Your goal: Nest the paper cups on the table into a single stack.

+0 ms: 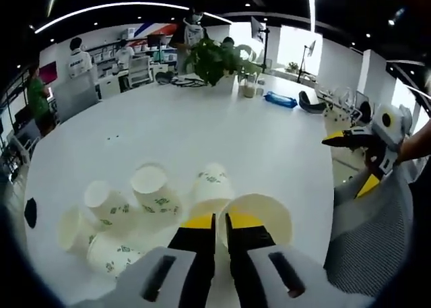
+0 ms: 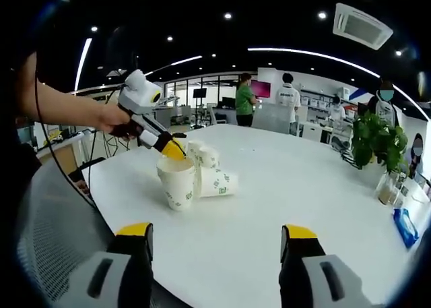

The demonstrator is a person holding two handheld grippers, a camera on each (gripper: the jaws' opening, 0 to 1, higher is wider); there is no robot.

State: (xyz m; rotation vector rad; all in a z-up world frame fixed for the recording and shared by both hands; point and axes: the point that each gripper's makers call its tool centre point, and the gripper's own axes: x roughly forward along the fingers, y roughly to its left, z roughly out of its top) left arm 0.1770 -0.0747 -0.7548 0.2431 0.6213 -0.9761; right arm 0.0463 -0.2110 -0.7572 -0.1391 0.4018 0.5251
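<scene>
The left gripper (image 2: 176, 151) pinches the rim of an upright paper cup (image 2: 176, 181) at the table's (image 2: 283, 187) near edge. Loose cups (image 1: 135, 207) lie at its 10 o'clock. The right gripper (image 2: 215, 247) hangs spread, empty. Step: first pickup; next, seat this cup into another.

Across my round white table (image 1: 202, 133) a leafy green potted plant (image 1: 217, 60) stands at the far edge, with a flat blue packet (image 1: 280, 100) lying near it. I see a grey mesh chair back (image 2: 50, 220) close beside me. Several people in white shirts (image 2: 291, 96) stand about the office beyond.
</scene>
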